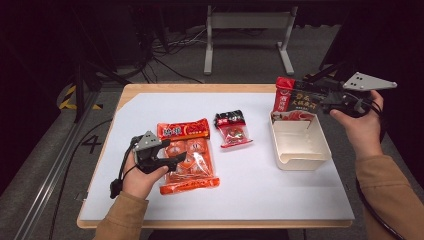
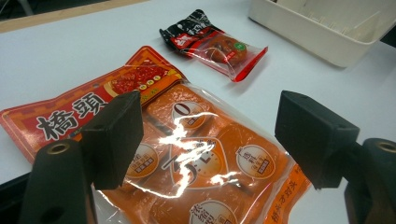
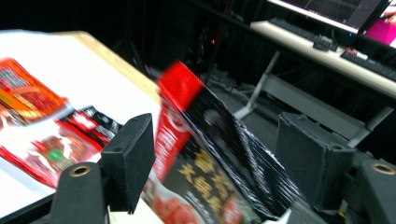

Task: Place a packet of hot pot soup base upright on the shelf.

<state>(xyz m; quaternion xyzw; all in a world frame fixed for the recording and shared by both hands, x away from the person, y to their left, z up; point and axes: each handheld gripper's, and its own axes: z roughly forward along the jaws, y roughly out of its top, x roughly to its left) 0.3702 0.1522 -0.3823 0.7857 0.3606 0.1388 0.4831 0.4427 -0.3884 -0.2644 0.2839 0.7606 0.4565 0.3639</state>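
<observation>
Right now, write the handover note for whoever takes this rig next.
Left tongs: open, hovering low over the big orange snack pack at the table's left; not gripped.
Right tongs: open. The red-and-black packet stands between the jaws, leaning on the far rim of the cream bin, its lower end inside; the pads look clear of it.
Small black-and-red packet: lying flat mid-table, between the orange pack and the bin.
Done: one packet is in the bin, standing on end rather than flat.
Left, probably: orange pack and small packet go into the bin.
</observation>
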